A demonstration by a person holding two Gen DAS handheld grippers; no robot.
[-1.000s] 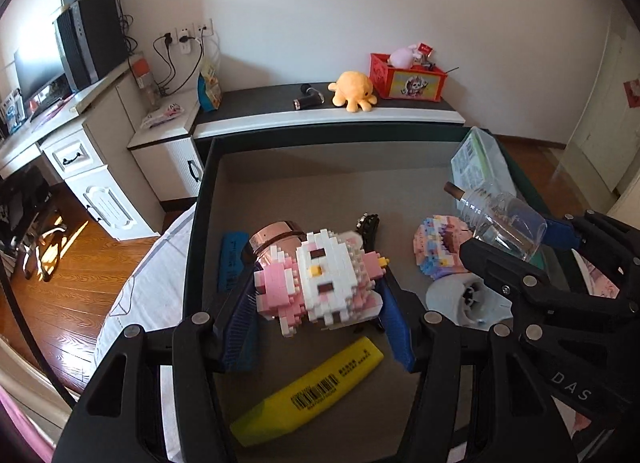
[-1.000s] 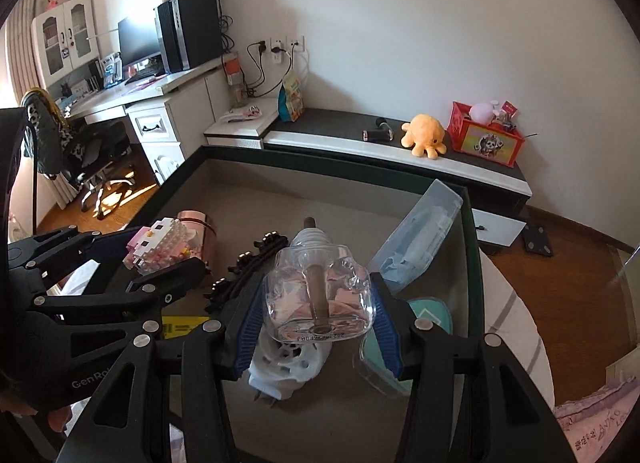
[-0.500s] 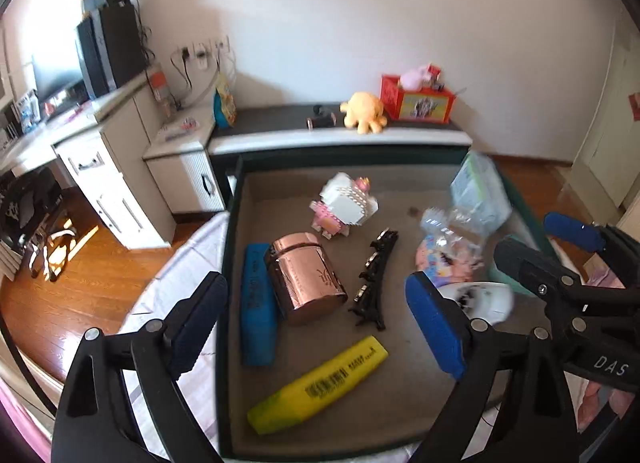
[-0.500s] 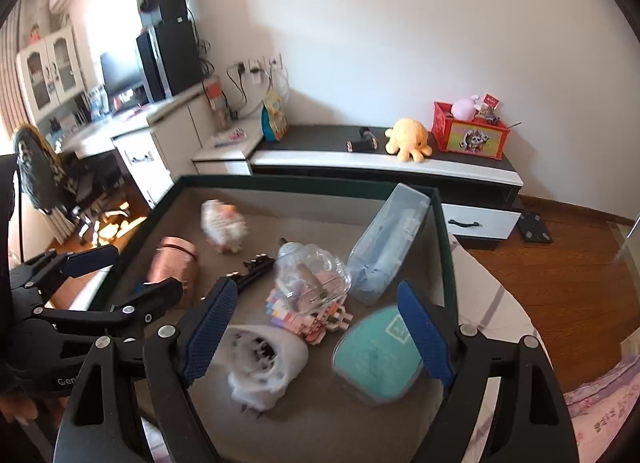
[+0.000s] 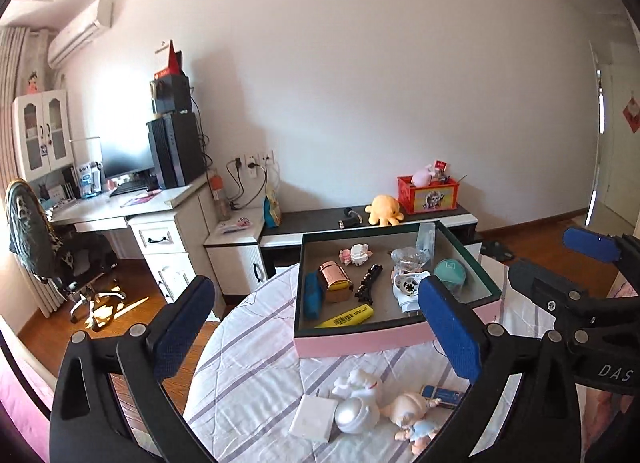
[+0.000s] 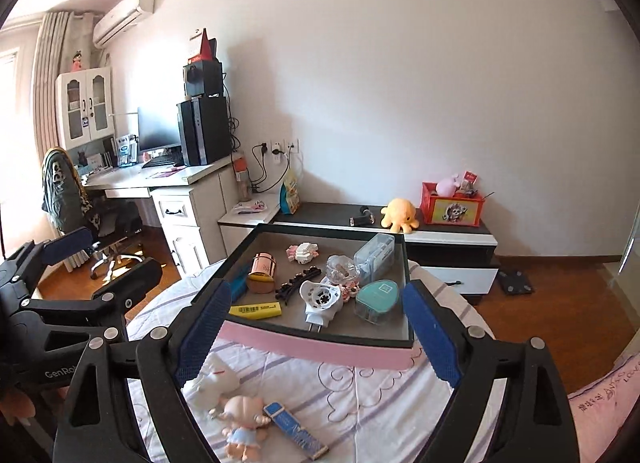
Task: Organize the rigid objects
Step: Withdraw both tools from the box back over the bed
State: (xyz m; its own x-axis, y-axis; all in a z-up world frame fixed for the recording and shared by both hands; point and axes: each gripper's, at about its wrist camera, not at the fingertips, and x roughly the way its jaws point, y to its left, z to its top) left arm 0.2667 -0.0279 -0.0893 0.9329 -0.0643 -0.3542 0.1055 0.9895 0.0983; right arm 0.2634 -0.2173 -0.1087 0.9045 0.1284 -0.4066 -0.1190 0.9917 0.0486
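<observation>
Pink-walled box (image 5: 396,337) at frame centre, both grippers wide and empty.
Left gripper (image 5: 316,327) and right gripper (image 6: 312,337) are opening, nothing between the blue pads (image 5: 450,329). Block figure (image 5: 356,254), rose-gold case (image 5: 334,281), glass bottle (image 5: 408,259) and yellow highlighter (image 5: 346,317) lie inside; dolls (image 5: 408,413) wait on the bedspread (image 5: 248,375) below.

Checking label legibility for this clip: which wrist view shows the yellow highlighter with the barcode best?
The right wrist view: the yellow highlighter with the barcode lies unobstructed near the front of the pink-sided tray, barcode facing the camera. The left wrist view shows it whole too, but smaller and more slanted.
</observation>
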